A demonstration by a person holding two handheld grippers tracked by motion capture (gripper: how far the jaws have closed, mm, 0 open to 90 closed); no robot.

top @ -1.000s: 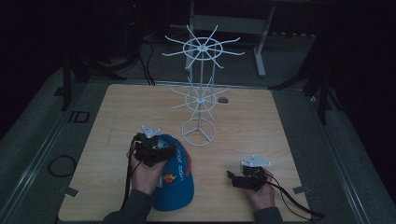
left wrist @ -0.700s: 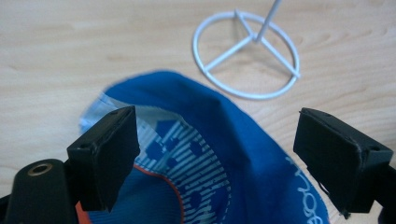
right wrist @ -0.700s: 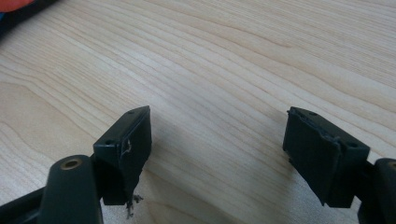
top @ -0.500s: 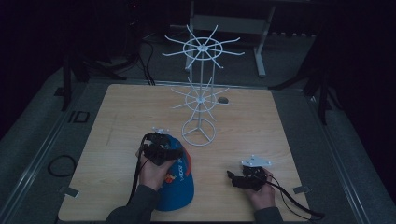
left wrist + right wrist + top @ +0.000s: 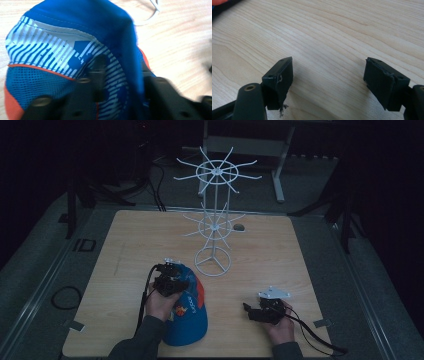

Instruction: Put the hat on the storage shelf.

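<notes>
Left gripper (image 5: 120,75) jaws, having just been closing, pinch a fold of the blue cap (image 5: 187,312) between them. Right gripper (image 5: 337,80) rests released. Advise confirming firm fabric purchase before lifting toward the wire rack (image 5: 214,227) ahead.

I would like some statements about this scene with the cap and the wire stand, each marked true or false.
1. The left gripper has its fingers closed on a fold of the blue and orange fabric cap; they have just been closing. True.
2. The right gripper holds the cap. False: its fingers stand apart with nothing between them, above the bare light wooden table.
3. The cap hangs on the white wire stand. False: it lies on the table in front of the stand.
4. The stand has two tiers of spokes. True.
5. The stand lies on its side. False: it stands upright.
</notes>
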